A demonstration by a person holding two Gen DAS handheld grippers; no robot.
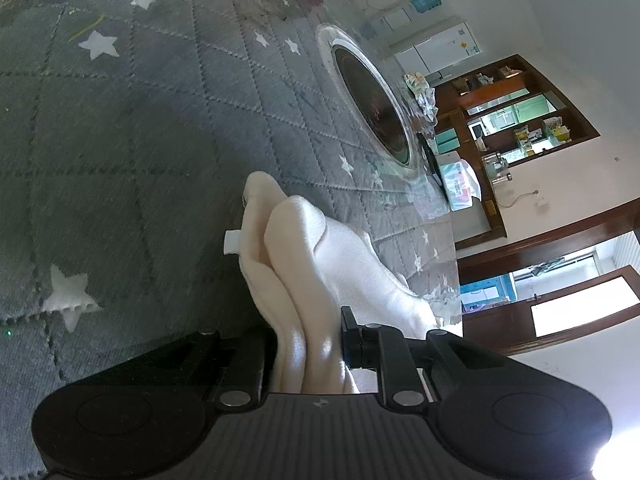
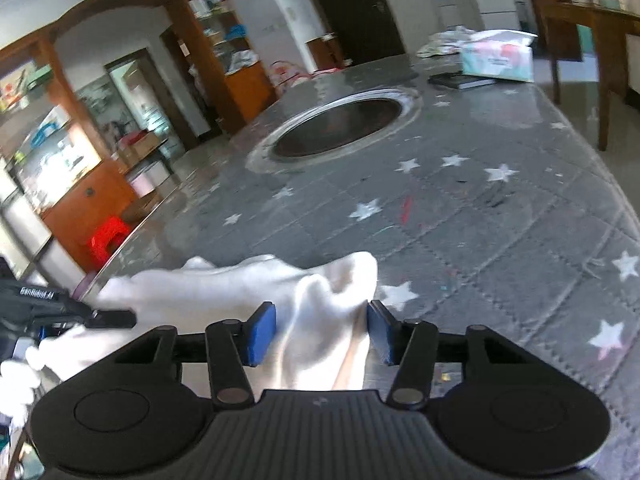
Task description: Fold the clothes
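Left gripper [image 1: 308,344], black two-finger tool, is clamped on a cream-white fleecy garment [image 1: 304,248]; the bunched fabric fills the narrow gap between its fingers and rises ahead of it in thick folds, with a small white tag [image 1: 232,241] sticking out on the left side of the cloth. Right gripper [image 2: 322,332] has blue pads [image 2: 262,334] standing apart, the same garment [image 2: 320,300] draped between them; the cloth touches or nearly touches the pads on both sides, but a firm pinch cannot be told from this view, the jaws look open around it. From the right wrist view the garment stretches leftward to the left gripper [image 2: 108,314], which sits at the near-left table edge, with a white-gloved hand [image 2: 18,376] behind it. Garment is held up just above the grey quilted tablecloth with white stars [image 2: 500,216], at the table's near edge. Further back on the table is a round dark recessed cooktop with a metal ring [image 2: 340,128]; beyond it a tissue pack with pink and teal print [image 2: 500,58] beside a flat dark book-like object [image 2: 460,79]. A red plastic stool [image 2: 106,238] stands on the floor to the left, near wooden cabinets [image 2: 80,200].
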